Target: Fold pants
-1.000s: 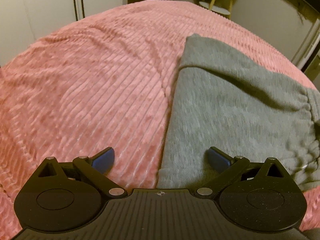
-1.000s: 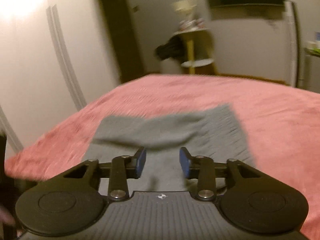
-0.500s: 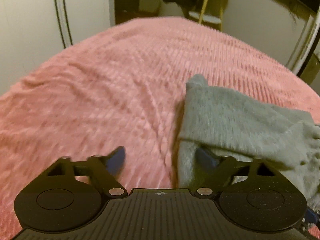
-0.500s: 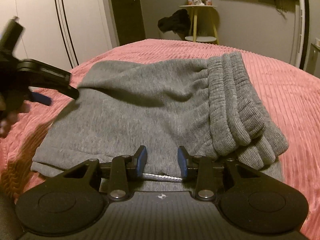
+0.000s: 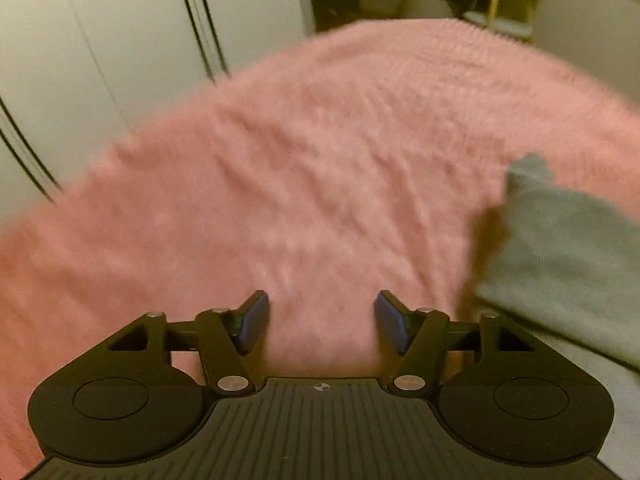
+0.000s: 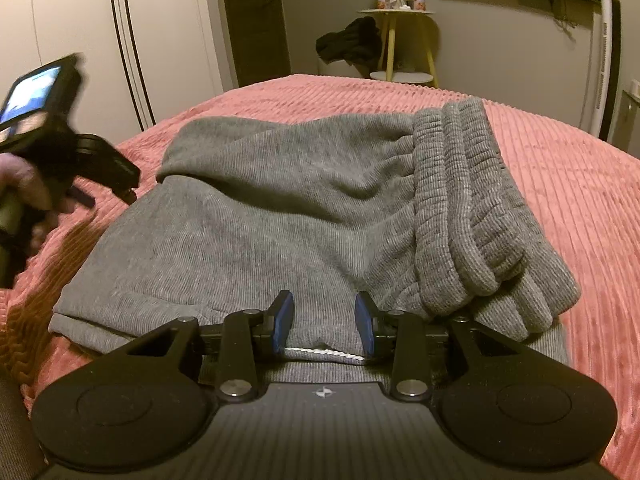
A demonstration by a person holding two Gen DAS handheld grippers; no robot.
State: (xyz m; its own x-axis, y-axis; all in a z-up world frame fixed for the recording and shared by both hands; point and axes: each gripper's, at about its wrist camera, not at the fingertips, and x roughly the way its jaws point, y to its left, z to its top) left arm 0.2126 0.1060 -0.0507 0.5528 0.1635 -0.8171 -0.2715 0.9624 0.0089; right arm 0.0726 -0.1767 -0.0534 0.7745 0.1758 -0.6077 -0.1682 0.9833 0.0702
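R gripper (image 6: pixel 324 328) hangs jaws apart, empty, over the near hem of the pants (image 6: pixel 280 216), which lie folded w/ cuffs at 2 o'clock. L gripper (image 5: pixel 322 322), half-open after closing some, empty, has swung off toward 9 over the bed (image 5: pixel 280 160): fold looks done.

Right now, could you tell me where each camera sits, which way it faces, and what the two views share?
Left wrist: on the left hand-held gripper, looking down over pink bedspread; its open fingers show, pants at right.
Right wrist: on the right hand-held gripper, facing across folded pants; its fingers, the left hand show.
Shared: pants, bedspread, stool.
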